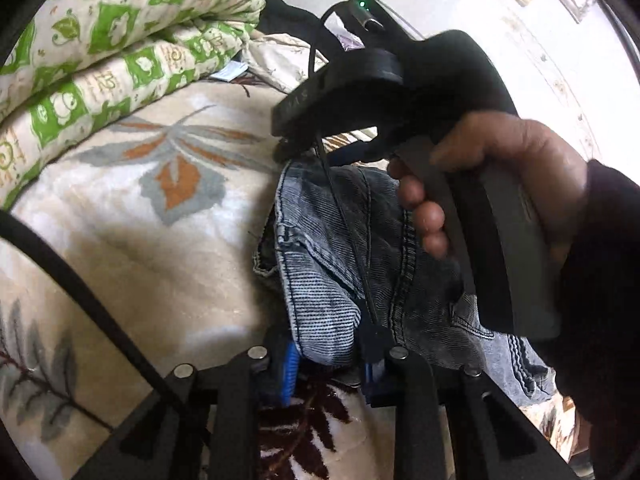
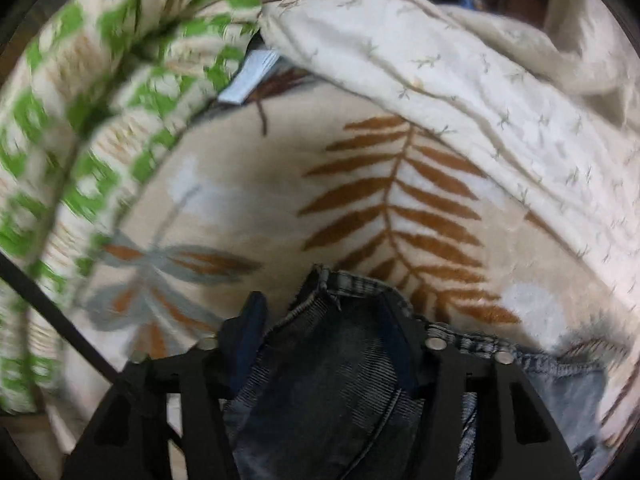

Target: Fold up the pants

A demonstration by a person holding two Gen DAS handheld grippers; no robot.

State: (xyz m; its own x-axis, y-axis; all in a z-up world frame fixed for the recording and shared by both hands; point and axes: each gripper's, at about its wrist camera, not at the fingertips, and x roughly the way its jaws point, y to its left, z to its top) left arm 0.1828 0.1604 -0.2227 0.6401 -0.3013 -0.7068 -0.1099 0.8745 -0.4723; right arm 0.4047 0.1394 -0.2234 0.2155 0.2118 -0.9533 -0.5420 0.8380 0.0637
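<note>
Two claws are gripping the pants (image 1: 352, 248) on the bed (image 1: 132, 216): left claw (image 1: 330, 364) near, right claw (image 2: 324, 328) far. Folding is appearing midway; denim is lying bunched, needing flattening.

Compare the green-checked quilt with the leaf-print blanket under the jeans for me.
The green-checked quilt is folded into thick rolls piled at the edge; the leaf-print blanket lies spread flat. The quilt shows small green squares; the blanket shows large brown and grey leaves. Only the blanket carries the jeans. Both have cream backgrounds.
</note>
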